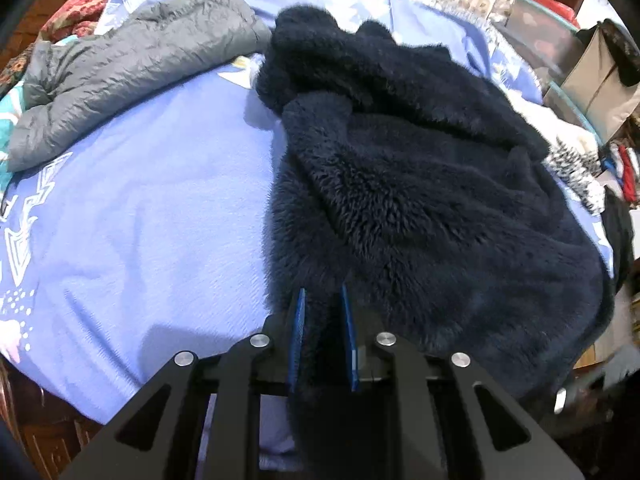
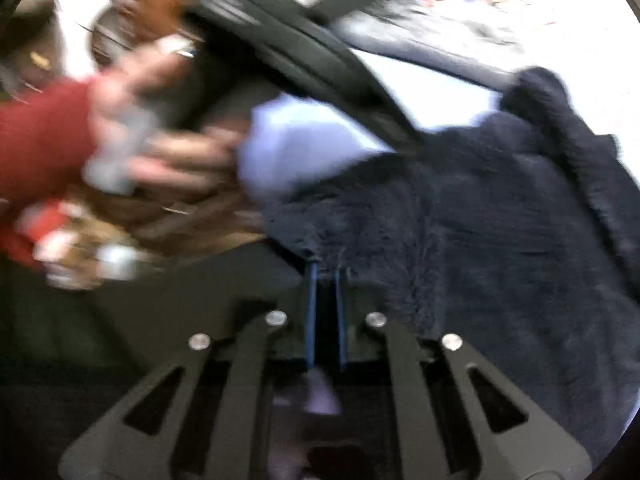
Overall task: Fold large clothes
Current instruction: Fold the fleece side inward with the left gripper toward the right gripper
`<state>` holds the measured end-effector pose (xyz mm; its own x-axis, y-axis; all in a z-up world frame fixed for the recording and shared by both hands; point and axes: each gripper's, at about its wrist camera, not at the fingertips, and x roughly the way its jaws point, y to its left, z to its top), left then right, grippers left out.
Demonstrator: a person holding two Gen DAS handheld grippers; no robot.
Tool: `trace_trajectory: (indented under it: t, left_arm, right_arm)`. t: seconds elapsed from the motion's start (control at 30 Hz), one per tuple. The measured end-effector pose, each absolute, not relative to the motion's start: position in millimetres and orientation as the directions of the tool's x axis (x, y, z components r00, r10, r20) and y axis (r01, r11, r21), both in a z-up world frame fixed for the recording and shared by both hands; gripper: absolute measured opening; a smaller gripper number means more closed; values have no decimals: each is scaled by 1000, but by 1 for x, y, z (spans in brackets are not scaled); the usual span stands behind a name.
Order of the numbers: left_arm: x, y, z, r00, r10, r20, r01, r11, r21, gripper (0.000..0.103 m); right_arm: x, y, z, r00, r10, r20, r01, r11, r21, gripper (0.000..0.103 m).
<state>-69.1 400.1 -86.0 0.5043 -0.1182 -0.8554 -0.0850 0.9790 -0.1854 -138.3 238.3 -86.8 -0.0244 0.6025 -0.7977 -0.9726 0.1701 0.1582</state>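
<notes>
**Q:** Looking through the two wrist cameras, what is hard to make out?

**A:** Most of the right wrist view is smeared by motion blur. On its left side a red sleeve (image 2: 40,140) and a hand (image 2: 160,148) show only as streaks, and the hand seems to grasp a black hand-held device whose details are lost. Clutter behind it cannot be identified. In the left wrist view the far corners are cut off by the round lens edge, and the shelves and boxes at the right edge are too small to read.

**Q:** Where is the garment being folded?

**A:** A dark navy fleece coat (image 1: 400,184) lies rumpled on a light blue bedsheet (image 1: 152,220), filling the right half of the bed. Its near hem hangs over the bed's edge. A grey quilted jacket (image 1: 132,64) lies apart from it at the far left of the sheet.

**Q:** What are the grippers doing?

**A:** The left gripper (image 1: 322,300) has its blue pads (image 1: 298,332) a narrow way apart, with a fold of the fleece hem pinched between them. The right gripper (image 2: 325,276) has its pads drawn nearly together at the coat's edge; fleece sits at the tips and appears clamped there, though blur makes the contact hard to confirm.
</notes>
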Motion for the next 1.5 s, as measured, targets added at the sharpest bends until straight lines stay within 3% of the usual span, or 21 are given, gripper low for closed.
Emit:
trace_trajectory:
  t: [0.07, 0.13, 0.2, 0.27, 0.37, 0.47, 0.6, 0.63, 0.7, 0.8, 0.87, 1.07, 1.13, 1.17, 1.2, 1.23, 1.3, 1.5]
  left_arm:
    - [-85, 406, -77, 529, -125, -839, -83, 977, -198, 41]
    - [-98, 412, -74, 533, -106, -839, -91, 979, -182, 41]
    - [-108, 417, -75, 521, -87, -849, -108, 980, -166, 41]
    - [-115, 421, -74, 510, -90, -856, -119, 978, -174, 41]
    - [-127, 421, -73, 507, -117, -854, -119, 972, -204, 42]
    - [-136, 413, -75, 497, -172, -851, -104, 961, -255, 52]
    - [-140, 389, -86, 467, -211, -859, -52, 963, -265, 67]
    - [-140, 384, -90, 451, -210, -868, -45, 965, -257, 69]
    - [-138, 378, -100, 412, -201, -889, -48, 969, -242, 74]
    - [-136, 381, -111, 377, -209, -902, -76, 964, -255, 76]
    - [-135, 384, -115, 370, -210, -905, -99, 960, -263, 77]
    - [-141, 380, -113, 356, -202, -913, -94, 964, -250, 77]
    - [-143, 379, -115, 346, -197, -917, -91, 966, -242, 77]
    - [-145, 376, -115, 339, -199, -919, -78, 968, -239, 73]
    - [-146, 373, -114, 334, -207, -919, -59, 969, -239, 52]
    - [-147, 370, -111, 326, -214, -921, -43, 970, -240, 42]
    - [-148, 370, -98, 348, -229, -909, -36, 966, -257, 34]
    - [-141, 399, -38, 479, -418, -772, -88, 852, -516, 33]
  right_arm:
    - [-151, 237, -86, -157, 605, -781, -960, 92, 264, 9]
    - [-153, 240, -102, -231, 564, -793, -941, 79, 330, 16]
    - [-140, 243, -135, -262, 486, -834, -915, 150, 376, 47]
    - [-129, 238, -148, -255, 478, -840, -891, 222, 396, 47]
    - [-122, 213, -124, -246, 582, -775, -866, 228, 445, 48]
    - [-116, 166, -89, -147, 681, -718, -857, 275, 436, 51]
    - [-87, 77, -53, 103, 737, -668, -762, 490, 423, 52]
    - [-84, 56, -49, 162, 730, -664, -727, 543, 420, 53]
    - [-69, -5, -43, 326, 677, -660, -584, 693, 423, 66]
    - [-57, -78, -47, 458, 618, -639, -388, 786, 481, 77]
    - [-53, -104, -56, 484, 593, -643, -317, 804, 503, 78]
    - [-58, -112, -111, 387, 581, -716, -242, 813, 530, 77]
    - [-64, -101, -117, 336, 624, -706, -287, 781, 554, 49]
    - [-67, -94, -119, 294, 640, -710, -316, 766, 560, 19]
    - [-70, -89, -119, 264, 659, -704, -344, 746, 570, 14]
    - [-73, -91, -117, 255, 675, -692, -364, 730, 578, 14]
    - [-82, -94, -103, 250, 714, -654, -420, 688, 591, 13]
    - [-79, -120, -61, 298, 829, -472, -453, 559, 695, 12]
